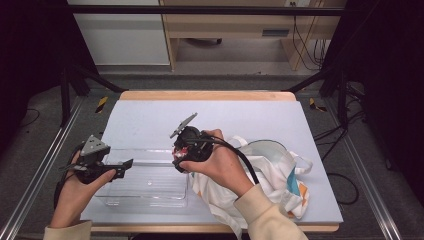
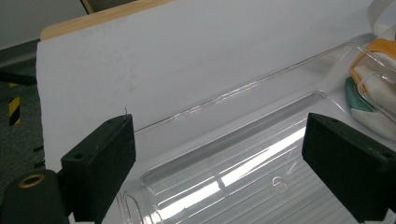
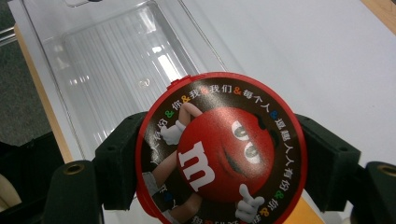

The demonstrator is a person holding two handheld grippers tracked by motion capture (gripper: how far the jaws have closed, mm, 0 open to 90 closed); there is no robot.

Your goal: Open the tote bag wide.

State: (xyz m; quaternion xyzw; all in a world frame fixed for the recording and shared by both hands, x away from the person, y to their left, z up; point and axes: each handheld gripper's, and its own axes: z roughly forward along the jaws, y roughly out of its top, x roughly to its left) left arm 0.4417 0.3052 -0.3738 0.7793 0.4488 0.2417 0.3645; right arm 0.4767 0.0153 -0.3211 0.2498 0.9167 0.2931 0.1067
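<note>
- Sitting clamped between the right gripper [image 1: 181,152]'s jaws is a round red candy tin [image 3: 219,151], its printed face turned to that gripper's camera and a jaw pressing on its rim at either side.
- From the tin, the clear plastic bin [image 1: 145,182] lies at about 7 o'clock in the high view, just beside and below it; in the right gripper view the ribbed floor of the bin [image 3: 116,65] spreads beyond the tin's upper edge.
- The bin's long axis runs 9 to 3 o'clock across the bench [image 1: 150,117], so I judge the coming move to be a short drop over the near right end.
- The right hand [image 1: 220,165] is far the nearer to the tin, wrist bent, gripper pointing toward 9 o'clock and tipped down.
- The left gripper [image 1: 125,167] hovers at the bin's 9 o'clock end, pointing toward 3 o'clock; its jaws stand released, wide apart with nothing between them but the bin's rim [image 2: 243,88] beyond.
- A white cloth bag [image 1: 270,175] lies crumpled at 3 o'clock of the bin, under the right forearm.
</note>
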